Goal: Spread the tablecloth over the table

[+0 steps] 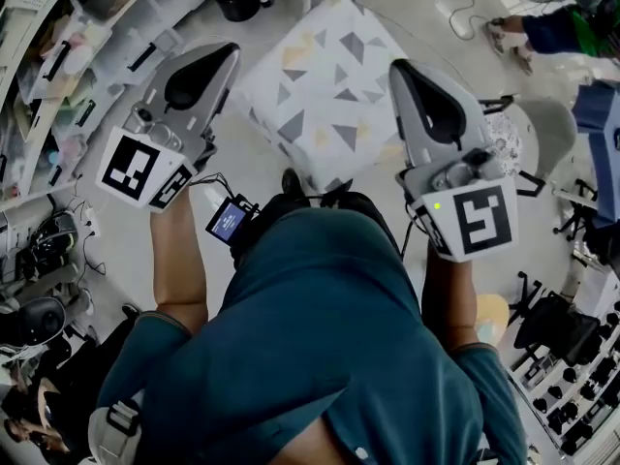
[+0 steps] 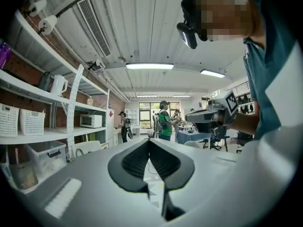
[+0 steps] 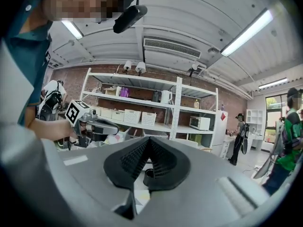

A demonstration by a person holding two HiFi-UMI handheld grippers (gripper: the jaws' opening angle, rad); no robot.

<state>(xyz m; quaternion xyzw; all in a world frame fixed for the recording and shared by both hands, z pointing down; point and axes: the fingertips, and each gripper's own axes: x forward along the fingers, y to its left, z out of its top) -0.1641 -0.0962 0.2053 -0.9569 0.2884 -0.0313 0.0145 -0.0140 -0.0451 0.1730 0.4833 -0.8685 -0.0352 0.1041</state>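
Several tiers of white shelving point(image 3: 142, 98) line the brick wall, the biggest thing in my feeds, with baskets and a microwave point(image 3: 199, 122) on them. Next down in size, the wearer's teal shirt point(image 1: 320, 347) fills the lower half of the head view, a bare forearm reaching out on each side. Beyond the shirt, well below the hands, there's the tablecloth point(image 1: 325, 95). It's white with grey and yellow triangles, draped over the tabletop so the top itself is hidden. In the head view it lies between my two tools, and neither one touches it. Left tool point(image 1: 231, 54) now: held high and pointing level, jaws pressed together with nothing between them. In the left gripper view the black pads meet in a thin line, with just a sliver of patterned cloth far below. Right tool point(image 1: 399, 69), same story: jaws pressed together and empty, pads meeting at the tip in the right gripper view. Each tool's camera catches the other tool beside it. Smaller again are the marker cubes at the rear of each tool, left cube point(image 1: 140, 168) and right cube point(image 1: 480, 223). Smallest, a little lit screen point(image 1: 229, 223) sits just beside the left forearm.
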